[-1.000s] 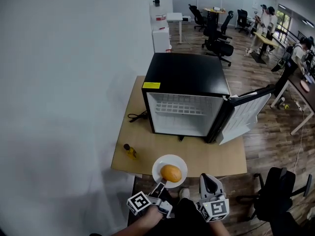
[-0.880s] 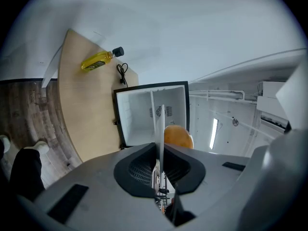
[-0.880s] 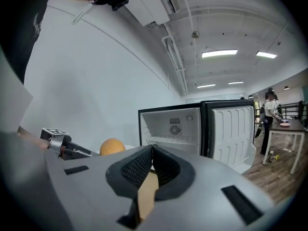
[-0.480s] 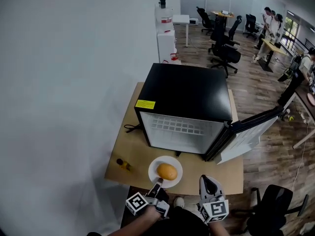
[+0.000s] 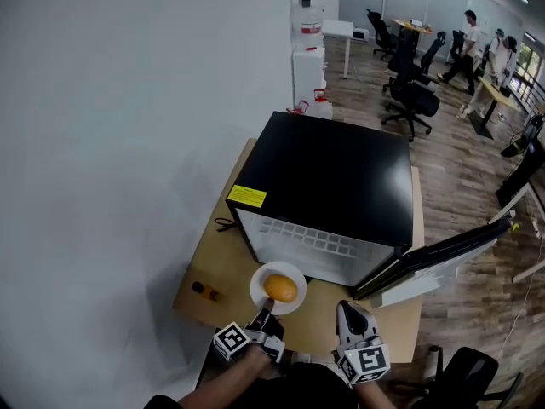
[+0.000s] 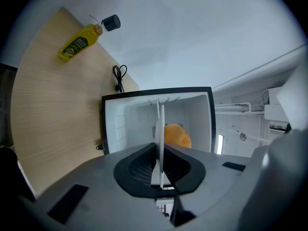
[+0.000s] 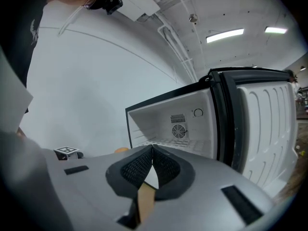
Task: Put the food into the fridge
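Nearest of all, just past the person's forearms: left gripper point(image 5: 265, 312) on the left, right gripper point(image 5: 349, 312) on the right, near each other but apart. Grips the near rim of a white plate point(image 5: 255, 290) with the left gripper, jaws pinched tight on the thin edge; shows that plate edge-on in the left gripper view. Holds the right gripper's jaws pressed together with nothing between them, off to the plate's right and clear of it.

On the plate, about centred: the food point(image 5: 281, 288), a rounded orange-yellow piece. Over the near part of the wooden table point(image 5: 209, 262), directly before the fridge opening; cannot tell whether resting on the table or lifted off it.

Left of the plate, towards the table's near left corner: a small yellow bottle point(image 6: 77, 44) with a dark cap.

Just beyond the plate: the black fridge point(image 5: 332, 173), white inside, its door point(image 5: 434, 258) swung wide to the right. Left of the fridge, a black cord point(image 5: 223, 224) on the table.

Far behind, on wood flooring: office chairs point(image 5: 409, 92) and people point(image 5: 470, 32) by desks.
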The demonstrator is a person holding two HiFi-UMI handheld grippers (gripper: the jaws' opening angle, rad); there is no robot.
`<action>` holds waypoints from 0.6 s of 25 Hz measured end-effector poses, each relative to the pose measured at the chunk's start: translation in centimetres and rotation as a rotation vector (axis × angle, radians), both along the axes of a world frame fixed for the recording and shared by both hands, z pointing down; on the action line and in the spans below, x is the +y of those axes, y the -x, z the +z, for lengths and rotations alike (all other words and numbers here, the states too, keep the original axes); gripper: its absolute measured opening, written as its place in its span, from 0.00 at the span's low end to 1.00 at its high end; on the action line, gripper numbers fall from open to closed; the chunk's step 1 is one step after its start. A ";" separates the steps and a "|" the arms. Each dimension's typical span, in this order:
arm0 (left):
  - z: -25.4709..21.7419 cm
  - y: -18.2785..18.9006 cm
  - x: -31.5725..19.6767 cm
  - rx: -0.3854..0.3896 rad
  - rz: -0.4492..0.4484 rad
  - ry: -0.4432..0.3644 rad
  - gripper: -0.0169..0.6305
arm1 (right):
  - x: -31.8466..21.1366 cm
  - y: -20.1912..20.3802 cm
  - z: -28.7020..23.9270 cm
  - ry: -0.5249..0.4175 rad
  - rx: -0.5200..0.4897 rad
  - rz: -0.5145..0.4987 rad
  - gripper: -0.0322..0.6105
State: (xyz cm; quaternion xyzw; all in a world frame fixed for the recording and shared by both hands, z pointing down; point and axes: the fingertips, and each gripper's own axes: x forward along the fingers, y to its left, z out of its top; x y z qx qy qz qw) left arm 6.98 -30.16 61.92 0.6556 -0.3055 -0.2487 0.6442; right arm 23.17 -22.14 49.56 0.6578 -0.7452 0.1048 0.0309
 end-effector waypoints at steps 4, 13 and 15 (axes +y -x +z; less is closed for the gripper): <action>1.9 -0.8 -2.3 -0.006 -0.061 0.029 0.07 | -2.2 -0.3 1.1 0.032 0.018 -0.063 0.14; 5.8 -2.7 -7.0 -0.044 -0.097 -0.015 0.07 | -6.7 -0.3 4.9 0.054 0.013 -0.148 0.14; 6.8 -3.2 -8.0 -0.035 -0.103 -0.020 0.07 | -7.7 -0.3 5.8 0.060 0.012 -0.163 0.14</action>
